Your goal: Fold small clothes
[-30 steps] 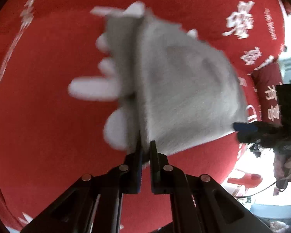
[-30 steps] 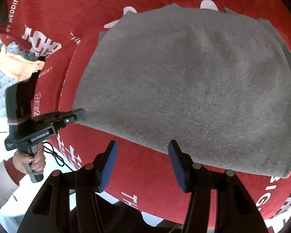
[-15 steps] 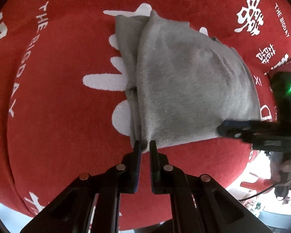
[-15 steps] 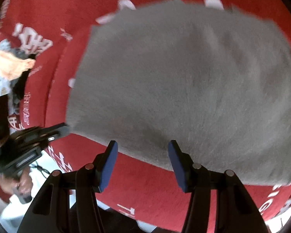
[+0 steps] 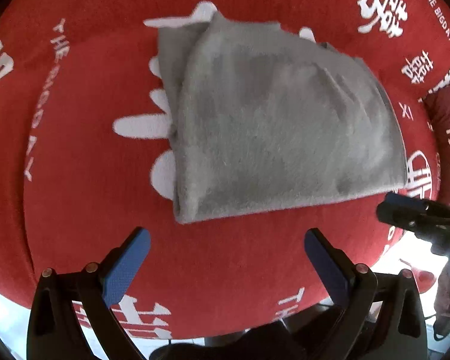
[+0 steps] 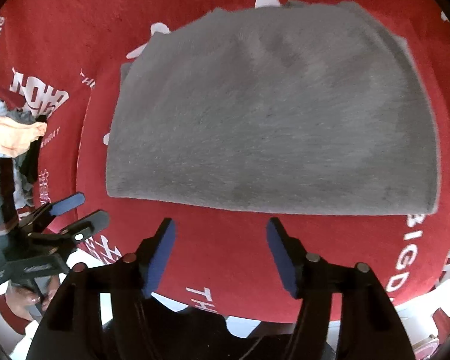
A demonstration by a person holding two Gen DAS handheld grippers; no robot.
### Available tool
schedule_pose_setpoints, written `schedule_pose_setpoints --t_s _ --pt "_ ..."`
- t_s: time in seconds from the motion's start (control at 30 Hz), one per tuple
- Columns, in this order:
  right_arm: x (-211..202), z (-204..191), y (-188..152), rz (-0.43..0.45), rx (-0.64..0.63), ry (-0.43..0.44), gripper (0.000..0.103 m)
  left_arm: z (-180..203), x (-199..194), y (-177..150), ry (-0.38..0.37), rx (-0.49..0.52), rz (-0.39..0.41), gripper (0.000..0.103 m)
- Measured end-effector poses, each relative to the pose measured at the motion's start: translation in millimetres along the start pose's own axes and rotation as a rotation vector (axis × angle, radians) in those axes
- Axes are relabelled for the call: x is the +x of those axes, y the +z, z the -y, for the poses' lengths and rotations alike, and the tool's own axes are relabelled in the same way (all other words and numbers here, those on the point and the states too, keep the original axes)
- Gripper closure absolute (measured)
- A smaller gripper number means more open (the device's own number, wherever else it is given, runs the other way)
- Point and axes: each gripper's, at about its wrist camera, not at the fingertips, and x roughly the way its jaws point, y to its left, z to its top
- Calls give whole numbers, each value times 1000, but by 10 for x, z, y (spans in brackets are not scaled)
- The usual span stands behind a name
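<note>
A grey folded garment (image 5: 273,132) lies flat on the red printed cloth (image 5: 84,204) of a round table; it also shows in the right wrist view (image 6: 270,120). My left gripper (image 5: 226,249) is open and empty, just short of the garment's near edge. It also shows at the left of the right wrist view (image 6: 78,213). My right gripper (image 6: 220,240) is open and empty, close to the garment's near edge. It also shows at the right of the left wrist view (image 5: 405,210).
A heap of other clothes, orange (image 6: 12,138) and grey, lies past the table's left edge in the right wrist view. The table edge runs close below both grippers (image 5: 255,324). A dark red cushion (image 5: 447,114) sits at the right.
My left gripper has let go of the garment's corner, opened wide and backed off a little. The garment now lies flat. The right gripper stays open.
</note>
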Motion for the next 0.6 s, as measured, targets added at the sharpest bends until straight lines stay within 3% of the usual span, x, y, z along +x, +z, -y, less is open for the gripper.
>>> schedule_pose_setpoints --t_s 0.2,0.6 --pt "-134 -13 -8 18 -50 -50 34 100 -11 15 -31 6 -17 0" --pt "-245 209 17 34 9 -56 34 213 32 143 -46 -7 -19 0"
